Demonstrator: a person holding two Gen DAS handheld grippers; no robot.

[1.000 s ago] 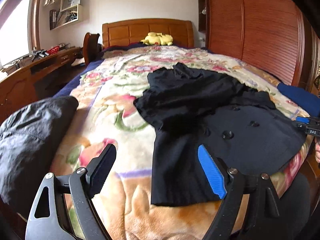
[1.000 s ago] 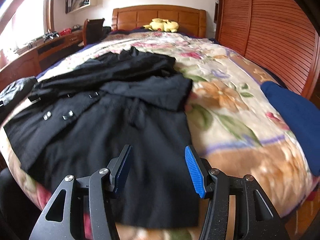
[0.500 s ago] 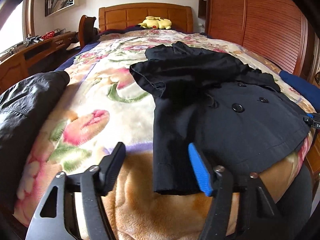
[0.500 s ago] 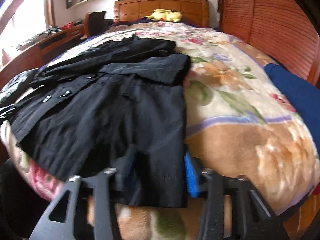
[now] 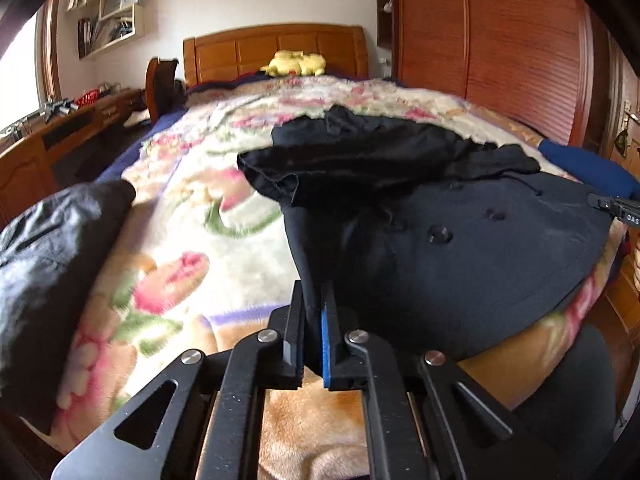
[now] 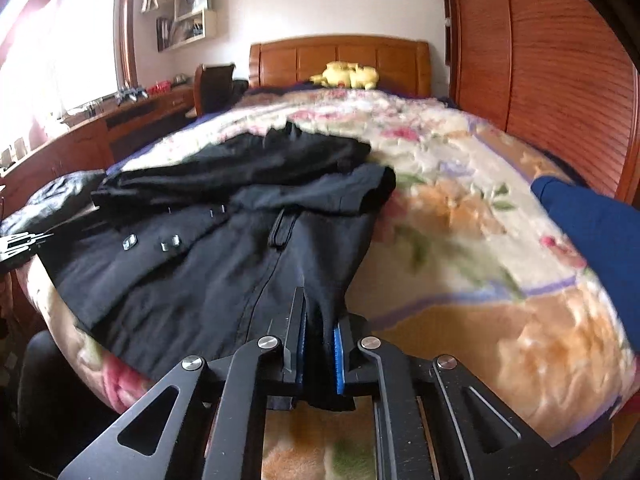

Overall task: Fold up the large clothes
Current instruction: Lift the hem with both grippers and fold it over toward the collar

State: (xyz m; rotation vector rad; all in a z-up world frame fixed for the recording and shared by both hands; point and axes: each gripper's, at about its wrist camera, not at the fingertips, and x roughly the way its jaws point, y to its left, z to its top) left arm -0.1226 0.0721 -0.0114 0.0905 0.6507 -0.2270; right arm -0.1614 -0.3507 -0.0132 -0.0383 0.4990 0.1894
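A black coat (image 5: 460, 248) lies spread on the bed's floral blanket (image 5: 192, 240), hem at the near edge. The left gripper (image 5: 311, 332) has its jaws clenched on the hem's left corner; the right gripper (image 6: 318, 344) grips the right corner. A dark jacket (image 5: 44, 248) lies at left.

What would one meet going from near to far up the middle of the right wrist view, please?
Right gripper, jaws shut on the hem → black coat → floral blanket → yellow plush toy → wooden headboard.
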